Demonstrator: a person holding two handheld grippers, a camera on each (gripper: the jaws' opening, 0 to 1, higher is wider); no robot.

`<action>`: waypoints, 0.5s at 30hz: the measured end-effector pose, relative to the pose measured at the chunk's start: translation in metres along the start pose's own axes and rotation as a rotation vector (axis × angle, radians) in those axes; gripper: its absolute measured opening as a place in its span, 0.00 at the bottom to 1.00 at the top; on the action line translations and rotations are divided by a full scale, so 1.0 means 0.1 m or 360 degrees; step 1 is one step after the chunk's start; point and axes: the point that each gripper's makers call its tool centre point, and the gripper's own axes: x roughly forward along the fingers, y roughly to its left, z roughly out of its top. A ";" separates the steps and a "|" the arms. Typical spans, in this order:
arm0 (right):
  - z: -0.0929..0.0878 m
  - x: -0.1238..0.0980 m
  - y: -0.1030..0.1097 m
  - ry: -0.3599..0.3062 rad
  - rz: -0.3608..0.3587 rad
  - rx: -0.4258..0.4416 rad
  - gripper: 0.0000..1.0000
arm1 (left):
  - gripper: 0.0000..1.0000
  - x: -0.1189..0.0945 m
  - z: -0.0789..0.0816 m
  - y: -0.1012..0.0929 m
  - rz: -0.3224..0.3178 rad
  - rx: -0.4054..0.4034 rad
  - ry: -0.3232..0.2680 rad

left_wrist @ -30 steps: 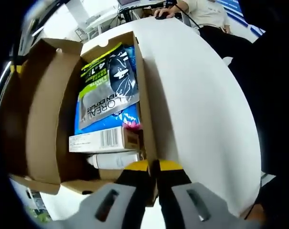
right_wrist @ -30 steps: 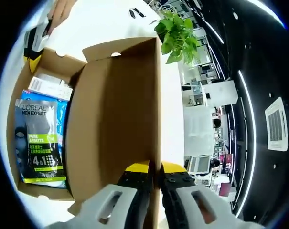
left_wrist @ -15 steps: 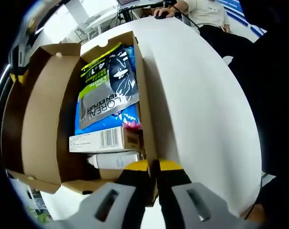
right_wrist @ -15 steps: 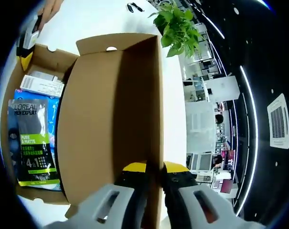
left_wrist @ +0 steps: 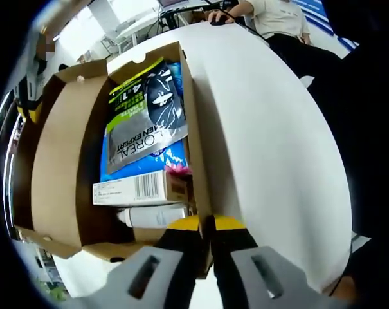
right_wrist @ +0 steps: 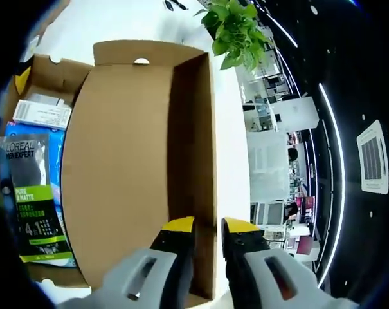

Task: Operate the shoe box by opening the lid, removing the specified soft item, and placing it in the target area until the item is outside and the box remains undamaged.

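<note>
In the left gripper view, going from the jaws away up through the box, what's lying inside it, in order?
White bottle → barcoded carton → blue pack → L'Oreal sachet → far end wall of the shoe box.

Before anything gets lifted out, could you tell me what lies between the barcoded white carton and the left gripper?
In the left gripper view, a white tube lies between the barcoded white carton and the left gripper, which grips the box wall.

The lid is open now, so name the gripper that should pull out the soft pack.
Right. Its fingers have parted at the lid, so it looks free, while the left gripper clamps the box wall, steadying it beside the pack.
</note>
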 end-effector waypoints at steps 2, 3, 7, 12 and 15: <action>0.00 0.00 0.00 0.0002 -0.0004 0.0014 0.19 | 0.04 0.00 0.00 0.00 0.0000 -0.0001 0.0002; 0.00 -0.01 0.01 0.0001 -0.0004 0.0015 0.19 | 0.04 0.00 0.00 0.00 0.0002 0.0000 0.0004; 0.02 -0.07 0.02 -0.0011 -0.0018 0.0020 0.21 | 0.04 0.01 0.00 0.00 0.0006 0.0002 0.0013; 0.07 -0.17 0.11 -0.0054 0.0003 0.0019 0.21 | 0.04 0.04 0.00 -0.02 -0.0008 -0.0007 0.0017; 0.08 -0.21 0.14 -0.0066 0.0002 0.0025 0.21 | 0.04 0.06 -0.01 -0.02 -0.0015 -0.0004 0.0027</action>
